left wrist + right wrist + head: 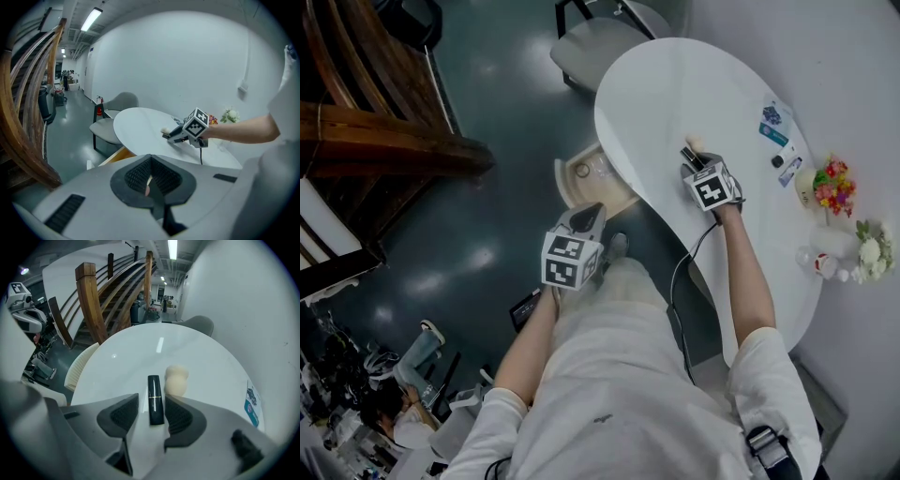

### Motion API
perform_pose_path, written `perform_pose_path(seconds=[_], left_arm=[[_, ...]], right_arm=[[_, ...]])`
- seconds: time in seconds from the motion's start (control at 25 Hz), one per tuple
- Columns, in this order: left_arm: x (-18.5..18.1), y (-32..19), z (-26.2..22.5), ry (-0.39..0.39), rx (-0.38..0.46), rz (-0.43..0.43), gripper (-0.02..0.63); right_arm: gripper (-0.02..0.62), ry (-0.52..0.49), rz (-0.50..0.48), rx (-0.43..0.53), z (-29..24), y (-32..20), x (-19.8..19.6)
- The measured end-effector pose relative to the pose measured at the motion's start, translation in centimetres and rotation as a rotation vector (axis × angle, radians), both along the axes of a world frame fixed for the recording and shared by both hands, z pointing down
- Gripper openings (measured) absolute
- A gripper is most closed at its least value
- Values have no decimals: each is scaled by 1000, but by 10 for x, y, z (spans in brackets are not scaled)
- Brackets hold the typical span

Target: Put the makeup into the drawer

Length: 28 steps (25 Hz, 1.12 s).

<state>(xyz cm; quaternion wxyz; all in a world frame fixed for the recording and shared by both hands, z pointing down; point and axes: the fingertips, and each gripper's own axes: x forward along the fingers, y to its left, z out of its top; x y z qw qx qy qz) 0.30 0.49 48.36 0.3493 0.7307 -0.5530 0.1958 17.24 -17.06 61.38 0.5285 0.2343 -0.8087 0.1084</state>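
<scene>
Lipstick [155,392], not yet in drawer [570,190]: I am straddling it with right gripper [152,404] unclenched, left gripper [151,177] clenched.

Head view was dim overall, with a cool grey cast. The glossy dark floor [469,234] gave soft pale reflections to the left of the left gripper [586,217]. The white oval tabletop [675,103] was the brightest area, evenly lit, with only a faint shadow under the right gripper [692,156].

Both gripper views showed heavy fisheye distortion: black vignetted corners, and the curved wooden stair rails [101,301] bowed further. Light came from fluorescent ceiling strips [91,18], overhead and beyond the jaws. A short glare streak [159,345] lay on the tabletop ahead of the right gripper. The grey housings nearest each lens were soft.
</scene>
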Motion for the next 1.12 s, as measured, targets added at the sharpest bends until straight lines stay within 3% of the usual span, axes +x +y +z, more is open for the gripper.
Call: perform_pose_path(seconds=[0.32,0.8,1.12], left_arm=[[-1,3,1,7,-4,6,9],[-19,11,-4,15,5,12,9],[-31,16,-9,30,18,60,9]], right_arm=[[100,-9,14,-36,3,9,-5],[95,-23,66,-49,-5,13,-9],[95,-5,116,-28,-19,25,-10]])
